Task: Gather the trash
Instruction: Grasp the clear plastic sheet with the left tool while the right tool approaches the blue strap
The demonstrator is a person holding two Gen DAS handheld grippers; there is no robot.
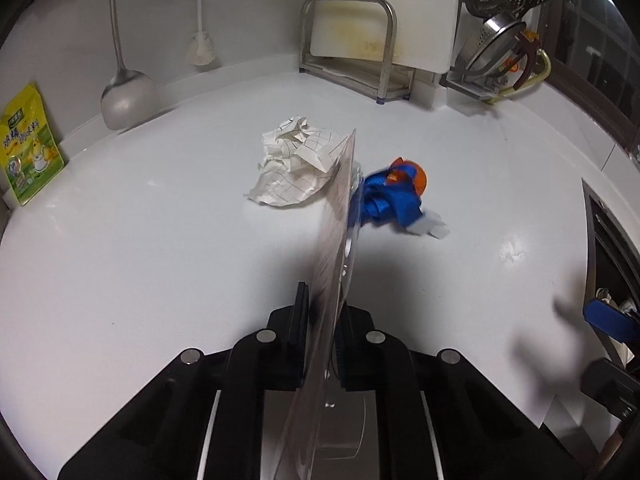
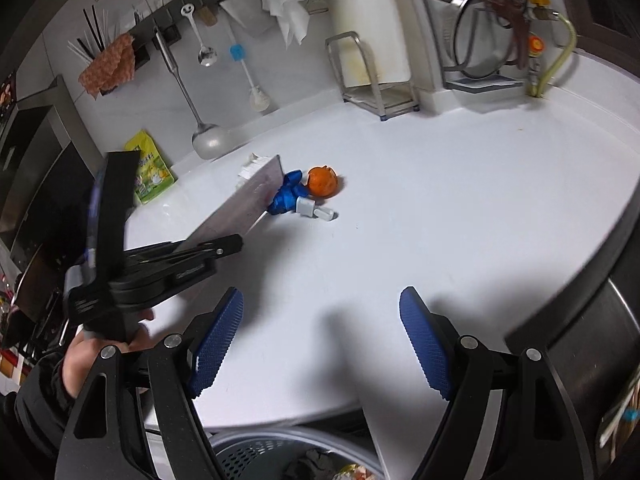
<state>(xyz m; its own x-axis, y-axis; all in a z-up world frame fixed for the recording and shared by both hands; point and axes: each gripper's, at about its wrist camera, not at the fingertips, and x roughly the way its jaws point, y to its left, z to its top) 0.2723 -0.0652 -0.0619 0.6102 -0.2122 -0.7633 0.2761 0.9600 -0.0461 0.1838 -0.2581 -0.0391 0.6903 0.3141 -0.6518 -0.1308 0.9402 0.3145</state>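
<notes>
Left gripper [image 1: 322, 344] low over the white counter [image 1: 160, 260], pointing toward the back wall, clenched on a thin clear plastic sheet [image 1: 336, 216] held on edge, sticking forward and slightly tilted. In right wrist view, same gripper [image 2: 224, 246] seen from the side at left, gripped by a bare hand [image 2: 80, 360], sheet [image 2: 244, 200] angled down toward the trash pile.

Right gripper [image 2: 320, 344] released, blue pads [image 2: 216, 344] spread wide, hovering at the counter's near edge, aimed at the trash, nothing between the fingers. Gray basket [image 2: 256, 456] directly below it, off the counter edge, some stuff inside, contents unclear.

Trash mid-counter, well ahead of both grippers: crumpled gridded paper [image 1: 292, 164] just left of the sheet's far end; blue crumpled wrapper [image 1: 384, 200] just right of it, touching or nearly touching the sheet; orange round piece [image 1: 412, 172] right behind the blue; small white plastic piece [image 1: 432, 228] beside the blue on the near-right.

Against the back wall: yellow-green pouch [image 1: 28, 148], hanging ladle [image 1: 124, 96], metal rack [image 1: 360, 52] with a cutting board.
</notes>
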